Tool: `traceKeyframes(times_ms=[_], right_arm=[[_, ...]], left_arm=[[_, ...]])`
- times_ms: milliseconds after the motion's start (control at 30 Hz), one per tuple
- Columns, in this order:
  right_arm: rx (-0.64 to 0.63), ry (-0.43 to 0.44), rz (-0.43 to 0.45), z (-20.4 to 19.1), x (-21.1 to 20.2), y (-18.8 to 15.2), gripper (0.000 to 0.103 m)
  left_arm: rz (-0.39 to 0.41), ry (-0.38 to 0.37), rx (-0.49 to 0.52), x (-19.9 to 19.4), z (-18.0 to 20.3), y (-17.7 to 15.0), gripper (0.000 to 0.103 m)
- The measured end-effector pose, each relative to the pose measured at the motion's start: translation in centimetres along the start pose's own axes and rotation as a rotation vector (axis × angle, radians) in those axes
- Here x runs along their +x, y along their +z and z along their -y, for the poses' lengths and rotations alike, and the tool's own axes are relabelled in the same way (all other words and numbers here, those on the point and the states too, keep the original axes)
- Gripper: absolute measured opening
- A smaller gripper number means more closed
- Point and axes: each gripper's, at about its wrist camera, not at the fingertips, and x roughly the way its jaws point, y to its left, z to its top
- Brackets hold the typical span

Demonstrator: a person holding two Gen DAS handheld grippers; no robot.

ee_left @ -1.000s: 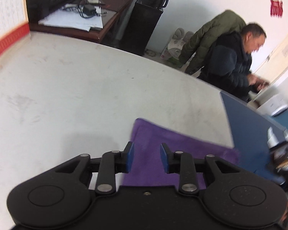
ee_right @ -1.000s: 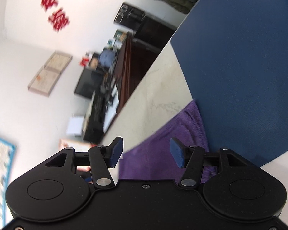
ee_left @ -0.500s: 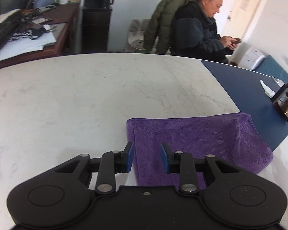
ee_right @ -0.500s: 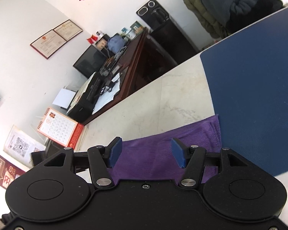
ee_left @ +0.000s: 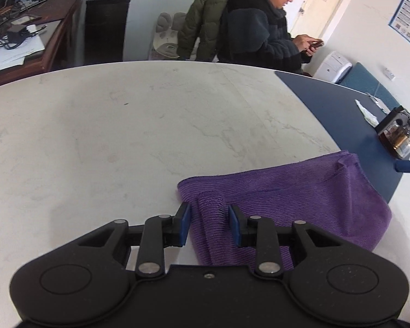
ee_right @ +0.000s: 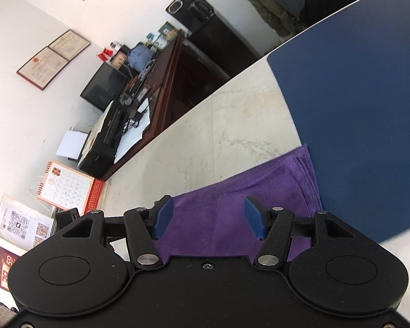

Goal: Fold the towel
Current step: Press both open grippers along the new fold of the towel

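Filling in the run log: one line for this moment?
towel: folded, flat on table | left tool: open, over towel's left edge | right tool: open, above towel

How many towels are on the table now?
1. The purple towel lies folded on the white table, its right edge beside the blue mat. Both open grippers, left and right, hang over it. Their bodies hide its near part.

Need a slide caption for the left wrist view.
Left gripper, jaws open, straddles a raised fold of the purple towel on the white table.
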Motion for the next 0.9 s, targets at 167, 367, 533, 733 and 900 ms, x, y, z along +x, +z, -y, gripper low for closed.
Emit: traceKeyframes(times_ms=[167,367,533,733,900], right_arm=[[0.012,0.012,-0.024,1.3,1.3,1.1,0.058],[0.048,0.019,-0.039,2.7,2.0,1.1,0.059],[0.066,0.018,-0.047,3.2,2.3,1.1,0.059],[0.066,0.018,-0.051,3.2,2.5,1.2,0.061],[0.056,0.027,-0.056,2.8,2.7,1.3,0.062]], left_arm=[[-0.001,0.01,0.019,0.6,0.1,0.7,0.03],[-0.001,-0.001,0.061,0.4,0.3,1.9,0.03],[-0.012,0.007,0.107,0.6,1.2,1.7,0.03],[0.009,-0.005,0.134,-0.4,1.9,1.4,0.031],[0.026,-0.041,0.149,-1.0,2.3,0.9,0.031]])
